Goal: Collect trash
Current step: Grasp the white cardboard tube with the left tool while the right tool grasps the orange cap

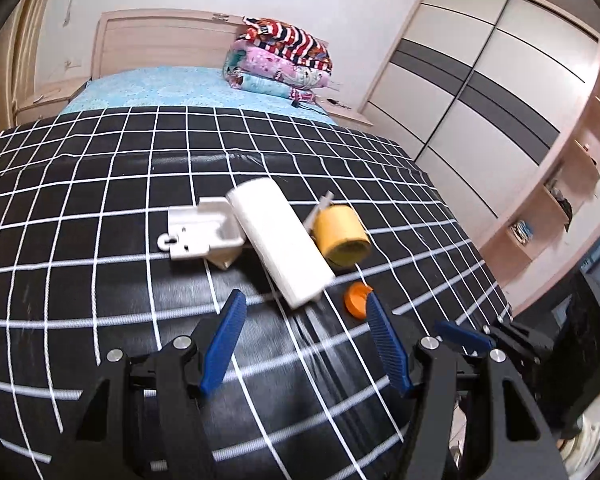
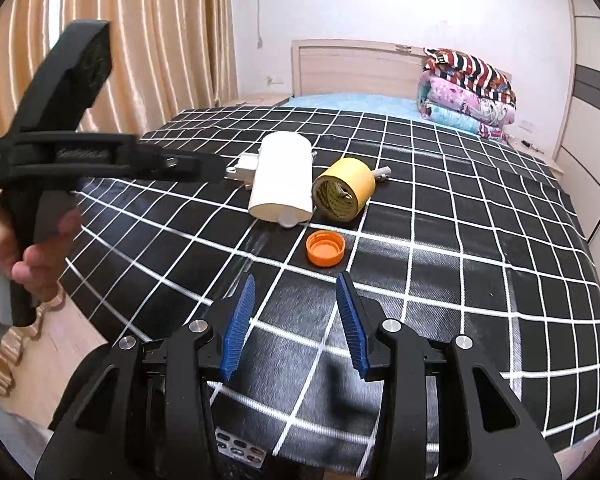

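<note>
On a black cloth with a white grid [image 1: 100, 208] [image 2: 460, 240] lie a white plastic bottle [image 1: 280, 240] [image 2: 282, 176], a yellow tape roll [image 1: 342, 236] [image 2: 342, 190], an orange cap [image 1: 356, 300] [image 2: 326, 248] and a white plastic bracket [image 1: 202, 232] [image 2: 242, 170]. My left gripper [image 1: 305, 296] is open just short of the bottle's near end, and its pads touch nothing. The cap sits beside its right fingertip. My right gripper [image 2: 297, 280] is open and empty, a little short of the cap. In the right wrist view a hand [image 2: 32, 252] holds the left gripper's black body [image 2: 60, 152] at the left.
The cloth covers the foot of a bed with a blue sheet [image 1: 160, 88]. Folded blankets [image 1: 280, 56] [image 2: 468, 92] lie by the headboard. A wardrobe [image 1: 480, 92] and shelves [image 1: 560, 200] stand on the right, curtains [image 2: 140, 40] on the left. A remote control [image 2: 240, 448] lies under my right gripper.
</note>
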Demonstrator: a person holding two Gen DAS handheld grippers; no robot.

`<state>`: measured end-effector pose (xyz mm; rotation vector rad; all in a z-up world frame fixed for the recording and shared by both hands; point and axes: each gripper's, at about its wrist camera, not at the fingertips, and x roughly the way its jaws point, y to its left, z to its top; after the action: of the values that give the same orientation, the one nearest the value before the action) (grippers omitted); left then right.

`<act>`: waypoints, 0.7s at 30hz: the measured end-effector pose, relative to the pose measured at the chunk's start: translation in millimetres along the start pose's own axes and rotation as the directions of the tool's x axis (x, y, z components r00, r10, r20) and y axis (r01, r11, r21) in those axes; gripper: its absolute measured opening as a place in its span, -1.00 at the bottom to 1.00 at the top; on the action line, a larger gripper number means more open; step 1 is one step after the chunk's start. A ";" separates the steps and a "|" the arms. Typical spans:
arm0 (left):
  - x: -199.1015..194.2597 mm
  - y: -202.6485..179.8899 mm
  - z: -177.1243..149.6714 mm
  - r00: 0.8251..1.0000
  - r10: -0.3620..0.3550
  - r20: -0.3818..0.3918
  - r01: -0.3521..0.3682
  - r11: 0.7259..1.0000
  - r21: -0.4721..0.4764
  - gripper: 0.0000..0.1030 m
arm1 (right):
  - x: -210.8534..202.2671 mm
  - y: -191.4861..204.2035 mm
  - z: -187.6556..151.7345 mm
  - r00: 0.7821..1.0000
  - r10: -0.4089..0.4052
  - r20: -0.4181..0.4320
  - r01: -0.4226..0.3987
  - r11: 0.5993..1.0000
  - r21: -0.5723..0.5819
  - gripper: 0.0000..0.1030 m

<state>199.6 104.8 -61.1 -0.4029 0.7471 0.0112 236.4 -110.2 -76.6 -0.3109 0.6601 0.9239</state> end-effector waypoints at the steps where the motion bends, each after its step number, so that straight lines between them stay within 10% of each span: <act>1: 6.9 4.3 5.1 1.000 0.001 -0.006 -0.001 1.000 -0.016 0.16 | 2.5 -1.1 1.6 1.000 0.004 0.000 -0.004 1.000 0.001 -0.18; 21: 76.8 29.5 40.2 0.994 -0.055 -0.093 0.043 0.991 -0.125 0.09 | 54.4 -26.4 19.9 0.998 0.038 -0.056 -0.034 0.997 0.075 -0.18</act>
<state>278.2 136.4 -95.8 -0.5418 0.8334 -0.0086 289.0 -80.7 -97.2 -0.2609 0.7528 0.9254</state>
